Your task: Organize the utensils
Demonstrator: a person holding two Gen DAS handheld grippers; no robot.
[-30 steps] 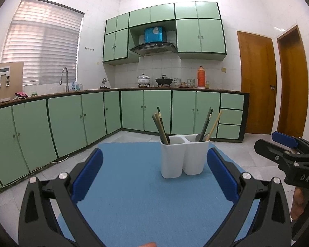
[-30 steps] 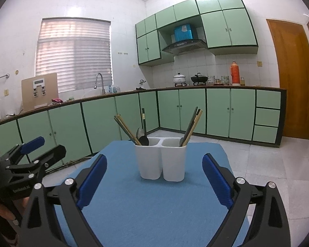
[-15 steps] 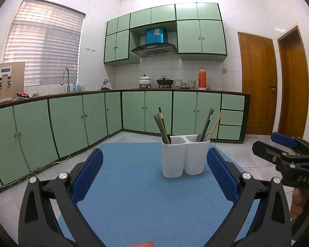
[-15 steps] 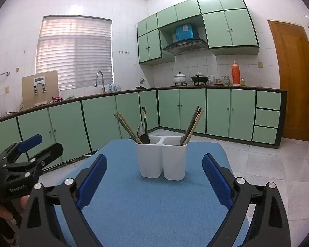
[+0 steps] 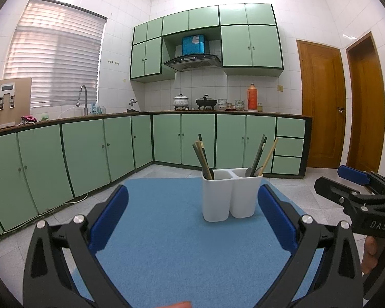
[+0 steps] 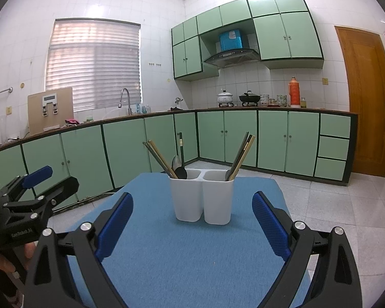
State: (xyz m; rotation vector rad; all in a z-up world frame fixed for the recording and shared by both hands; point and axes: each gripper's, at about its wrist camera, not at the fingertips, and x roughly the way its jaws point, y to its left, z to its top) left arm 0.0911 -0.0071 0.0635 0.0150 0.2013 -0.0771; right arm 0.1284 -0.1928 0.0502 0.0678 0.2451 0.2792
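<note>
Meanwhile, both the left gripper (image 5: 192, 215) and right gripper (image 6: 192, 220) are hanging wide and empty; the white holder (image 6: 202, 196) is standing ahead on the blue mat (image 6: 192, 256), holding leaning chopsticks (image 6: 240, 156); reaching carelessly risks tipping it.

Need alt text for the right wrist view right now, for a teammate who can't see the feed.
A white two-compartment utensil holder stands on a blue mat, centred ahead of the open, empty right tongs. Chopsticks and spoons lean out of both compartments. The left tongs hover, open, at the left edge, with green kitchen cabinets behind.
</note>
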